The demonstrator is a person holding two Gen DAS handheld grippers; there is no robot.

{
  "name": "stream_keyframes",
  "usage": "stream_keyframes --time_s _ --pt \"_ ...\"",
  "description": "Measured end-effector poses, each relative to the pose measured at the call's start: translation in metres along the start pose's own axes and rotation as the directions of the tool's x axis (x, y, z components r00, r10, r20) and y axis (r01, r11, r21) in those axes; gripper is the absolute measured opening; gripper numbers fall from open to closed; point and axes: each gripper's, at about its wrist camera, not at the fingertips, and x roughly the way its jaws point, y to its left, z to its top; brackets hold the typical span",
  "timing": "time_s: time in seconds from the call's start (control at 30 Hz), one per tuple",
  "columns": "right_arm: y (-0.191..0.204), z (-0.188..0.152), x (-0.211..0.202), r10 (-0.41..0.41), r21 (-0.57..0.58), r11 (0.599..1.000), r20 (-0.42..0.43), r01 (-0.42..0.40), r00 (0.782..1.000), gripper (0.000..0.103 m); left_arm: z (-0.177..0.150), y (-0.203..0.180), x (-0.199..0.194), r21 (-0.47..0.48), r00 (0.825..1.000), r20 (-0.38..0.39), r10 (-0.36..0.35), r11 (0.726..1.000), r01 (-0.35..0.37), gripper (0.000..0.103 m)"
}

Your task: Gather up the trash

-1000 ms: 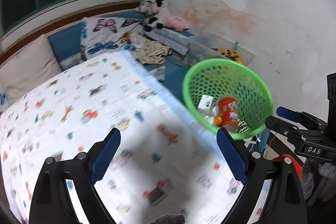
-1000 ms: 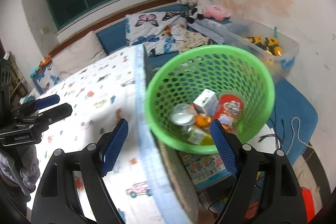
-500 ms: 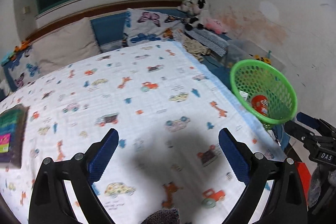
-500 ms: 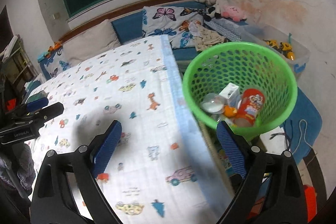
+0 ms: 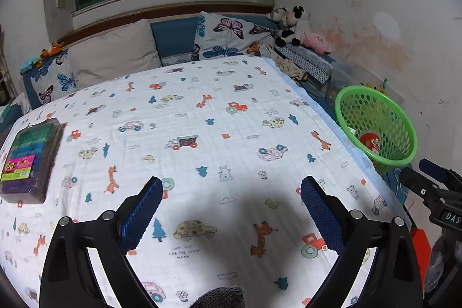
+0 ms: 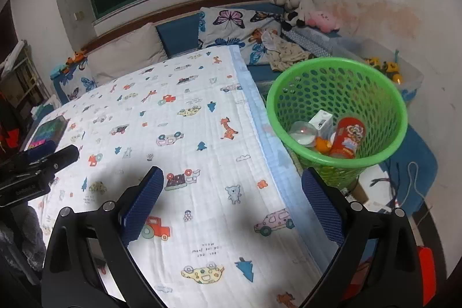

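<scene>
Trash (image 6: 345, 139) already lies in the green basket (image 6: 378, 155) beside the bed (image 6: 202, 134). Both the left gripper (image 5: 231, 210) and right gripper (image 6: 232, 202) gape empty, the right having just widened. Best to scan the sheet carefully; only a box (image 5: 27, 158) remains, at its far edge.

Ahead of the left claw (image 5: 229, 208), flat bed cover (image 5: 202, 111) lay unobstructed as far as the pillows (image 5: 115, 57). A crayon box (image 5: 27, 158) was seen far to its left. To its right the right claw (image 5: 433, 172) and the green basket (image 5: 404, 120) stood beyond the bed's edge.
</scene>
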Motion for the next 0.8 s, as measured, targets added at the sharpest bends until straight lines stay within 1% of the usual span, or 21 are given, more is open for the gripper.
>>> stream_keyframes --time_s 0.13,0.43,0.8 --pt "0.007 -0.003 -0.007 -0.019 -0.019 1.0 0.02 0.019 1.0 0.097 -0.004 0.003 -0.008 -0.001 1.0 0.018 0.015 1.0 -0.015 0.093" --pt "0.017 -0.007 -0.01 -0.007 -0.029 1.0 0.026 0.008 1.0 0.097 -0.015 0.01 -0.014 -0.018 0.999 0.016 0.029 0.999 -0.028 0.094" --pt "0.021 -0.009 -0.013 0.004 -0.028 1.0 0.028 -0.003 1.0 0.097 -0.018 0.01 -0.02 -0.009 0.999 0.02 0.048 0.999 -0.048 0.094"
